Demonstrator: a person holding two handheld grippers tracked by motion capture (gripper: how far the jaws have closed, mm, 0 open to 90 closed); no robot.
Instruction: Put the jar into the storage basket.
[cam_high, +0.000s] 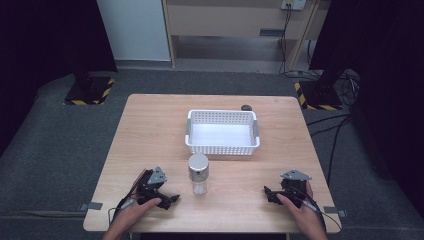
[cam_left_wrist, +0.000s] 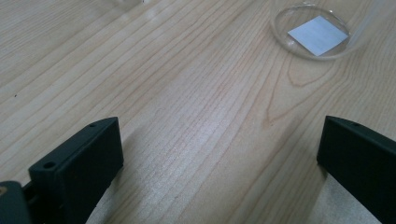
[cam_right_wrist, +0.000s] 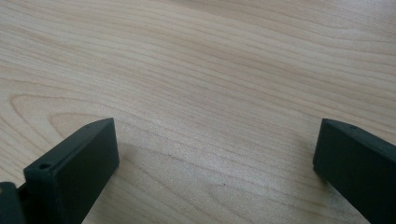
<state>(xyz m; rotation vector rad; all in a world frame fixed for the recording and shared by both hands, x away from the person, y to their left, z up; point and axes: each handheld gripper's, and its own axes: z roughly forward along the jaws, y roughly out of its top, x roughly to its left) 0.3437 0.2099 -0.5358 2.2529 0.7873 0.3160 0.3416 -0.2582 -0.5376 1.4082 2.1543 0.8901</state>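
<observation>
Clear jar (cam_high: 198, 174) with metal lid (cam_high: 198, 162) upright at near-centre counter (cam_high: 150, 130), between left gripper (cam_high: 167, 199) and right gripper (cam_high: 271, 194). Both sets of fingers wide apart, empty. Probably glass: stiff, slippery, fragile, light. Best gripped across the body, below the lid.

- Left gripper (cam_high: 170, 199): black body, grey three-cornered plate on top, thin cable trailing from the rear.
- Right gripper (cam_high: 269, 194): black, same grey plate, cable behind.
- Jaws: matt black, blocky, each with a small round hole near the tip.
</observation>
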